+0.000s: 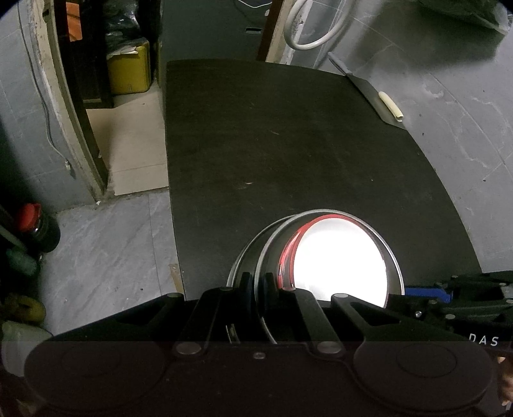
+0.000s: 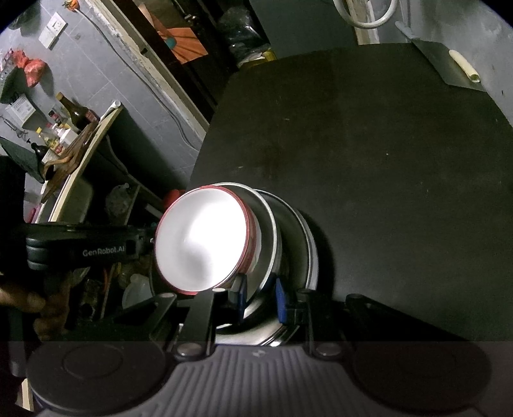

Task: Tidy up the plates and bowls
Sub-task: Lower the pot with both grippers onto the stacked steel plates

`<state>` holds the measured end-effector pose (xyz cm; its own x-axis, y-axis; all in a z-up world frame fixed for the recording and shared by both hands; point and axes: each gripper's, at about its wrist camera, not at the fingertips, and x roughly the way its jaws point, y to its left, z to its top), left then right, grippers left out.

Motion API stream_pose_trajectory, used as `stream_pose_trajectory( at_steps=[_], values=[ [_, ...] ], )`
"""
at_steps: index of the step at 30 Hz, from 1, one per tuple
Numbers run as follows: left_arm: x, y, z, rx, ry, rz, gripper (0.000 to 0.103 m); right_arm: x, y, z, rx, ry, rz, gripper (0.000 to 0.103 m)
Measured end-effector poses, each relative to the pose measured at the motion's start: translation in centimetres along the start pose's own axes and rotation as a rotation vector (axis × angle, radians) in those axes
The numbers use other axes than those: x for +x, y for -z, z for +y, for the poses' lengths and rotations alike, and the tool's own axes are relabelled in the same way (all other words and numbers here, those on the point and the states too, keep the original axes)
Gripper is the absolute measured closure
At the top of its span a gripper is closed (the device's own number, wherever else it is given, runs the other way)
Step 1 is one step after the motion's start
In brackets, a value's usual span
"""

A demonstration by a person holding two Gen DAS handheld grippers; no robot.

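Surface: black tabletop (image 1: 288,144), matte, scuffed, standing on grey marbled floor tile (image 1: 105,243). Far right corner carries a grey cleaver (image 1: 368,93) with a pale roll (image 1: 390,106) lying on its blade. Room: open doorway at far left with a yellow container (image 1: 130,69) inside; white hose loop (image 1: 312,27) beyond the far edge. Right wrist view adds a shelf of bottles (image 2: 67,125) at left.

Ware: red-rimmed white bowl (image 2: 202,237) nested in a steel plate (image 2: 267,231), that in turn over a second steel plate (image 2: 307,243); stack at the near edge of the table, tilted.

Left gripper (image 1: 256,285): fingers nearly together, pinching the rim of the inner steel plate from the near side.

Right gripper (image 2: 260,296): blue pads (image 2: 281,300) narrowly parted, straddling the steel rim; contact cannot be confirmed.
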<state>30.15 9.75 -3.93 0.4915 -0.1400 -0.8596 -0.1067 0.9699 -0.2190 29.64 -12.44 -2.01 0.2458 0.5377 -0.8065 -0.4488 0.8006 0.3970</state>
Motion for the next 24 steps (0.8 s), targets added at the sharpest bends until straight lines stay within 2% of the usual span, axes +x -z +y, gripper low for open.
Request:
stream_pose_trajectory(
  at_steps=[24],
  values=[
    [-0.06, 0.01, 0.04, 0.003, -0.005, 0.000, 0.098, 0.12, 0.16, 0.09, 0.009, -0.011, -0.002, 0.081]
  ],
)
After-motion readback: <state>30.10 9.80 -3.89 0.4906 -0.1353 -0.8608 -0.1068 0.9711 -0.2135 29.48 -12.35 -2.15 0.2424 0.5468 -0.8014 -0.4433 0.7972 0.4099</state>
